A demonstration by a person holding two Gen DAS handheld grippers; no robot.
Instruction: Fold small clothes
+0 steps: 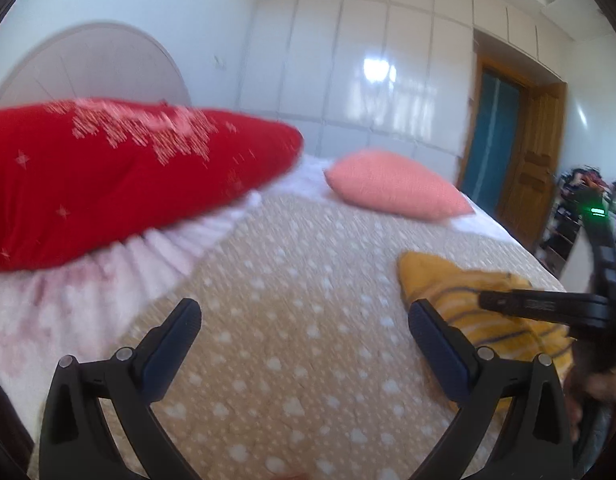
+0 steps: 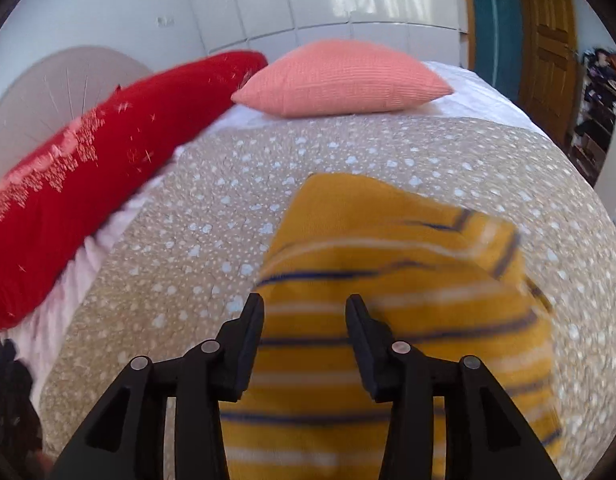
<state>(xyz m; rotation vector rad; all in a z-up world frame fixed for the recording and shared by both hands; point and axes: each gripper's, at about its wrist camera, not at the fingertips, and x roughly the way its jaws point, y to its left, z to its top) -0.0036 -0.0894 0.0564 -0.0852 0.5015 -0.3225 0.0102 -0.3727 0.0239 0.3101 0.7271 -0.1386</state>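
A small yellow garment with white and dark blue stripes [image 2: 387, 288] lies folded on the beige dotted bedspread [image 2: 196, 240]. My right gripper [image 2: 304, 308] hangs over its near part with the jaws partly open and nothing between them. In the left wrist view the garment [image 1: 467, 300] lies at the right, and the right gripper [image 1: 507, 302] reaches over it from the right. My left gripper [image 1: 304, 316] is wide open and empty above bare bedspread [image 1: 288, 280], left of the garment.
A large red pillow [image 1: 108, 176] lies at the left on a white frilled pillow [image 1: 128, 264]. A pink cushion [image 2: 339, 78] sits at the far end of the bed. White wardrobe doors [image 1: 347, 60] and a wooden door [image 1: 535, 152] stand behind.
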